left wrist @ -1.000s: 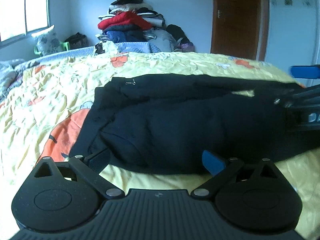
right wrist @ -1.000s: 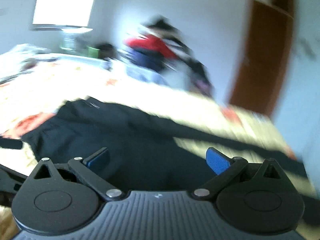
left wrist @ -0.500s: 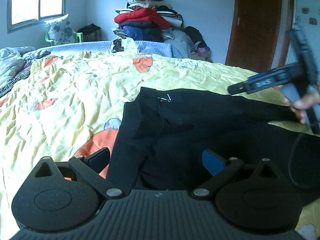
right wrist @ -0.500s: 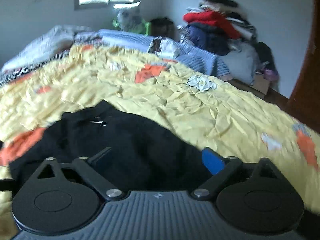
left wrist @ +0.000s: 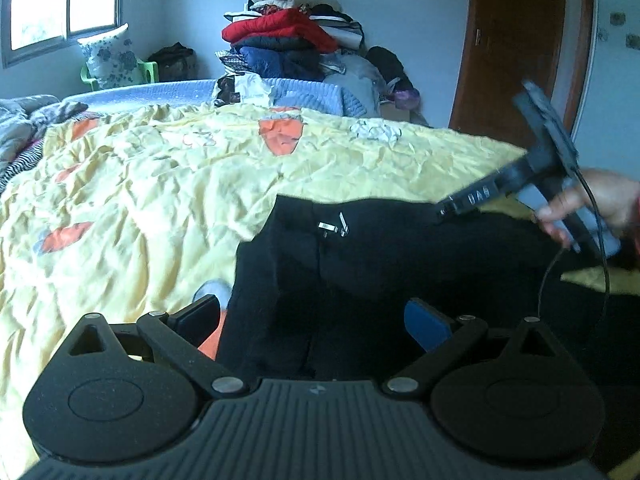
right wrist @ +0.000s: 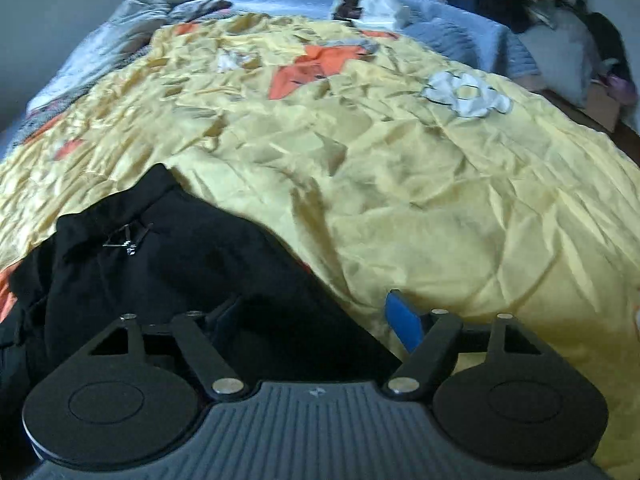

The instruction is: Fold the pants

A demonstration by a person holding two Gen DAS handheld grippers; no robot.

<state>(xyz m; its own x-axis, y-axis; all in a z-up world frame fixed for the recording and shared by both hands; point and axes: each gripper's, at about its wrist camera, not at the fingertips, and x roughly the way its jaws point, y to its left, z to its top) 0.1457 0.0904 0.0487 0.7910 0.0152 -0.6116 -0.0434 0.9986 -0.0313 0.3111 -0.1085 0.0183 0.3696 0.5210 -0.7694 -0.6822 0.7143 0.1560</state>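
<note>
The black pants (left wrist: 392,272) lie in a loose heap on the yellow bedspread (left wrist: 152,184), filling my left view from the centre out to about 4 o'clock, with the waistband and its small metal clasp (left wrist: 334,227) up near 12 o'clock of the heap. My left gripper (left wrist: 312,318) hangs just above the near edge of the cloth, its fingers spread wide with nothing between them. My right gripper (right wrist: 308,312) is also spread wide and empty; from its own camera the pants sit at 8 to 9 o'clock, and its blue pad (right wrist: 402,320) is over bare bedspread beside the cloth's edge. In the left view that same gripper shows at 3 o'clock, held in my right hand (left wrist: 600,204) above the far side of the garment.

I judge this to be the step between folds: the pants look bunched, not squared. The next move calls for lowering each gripper onto an edge of the fabric, pinching only the layers meant to travel, then lifting evenly so the fold lands flat.
</note>
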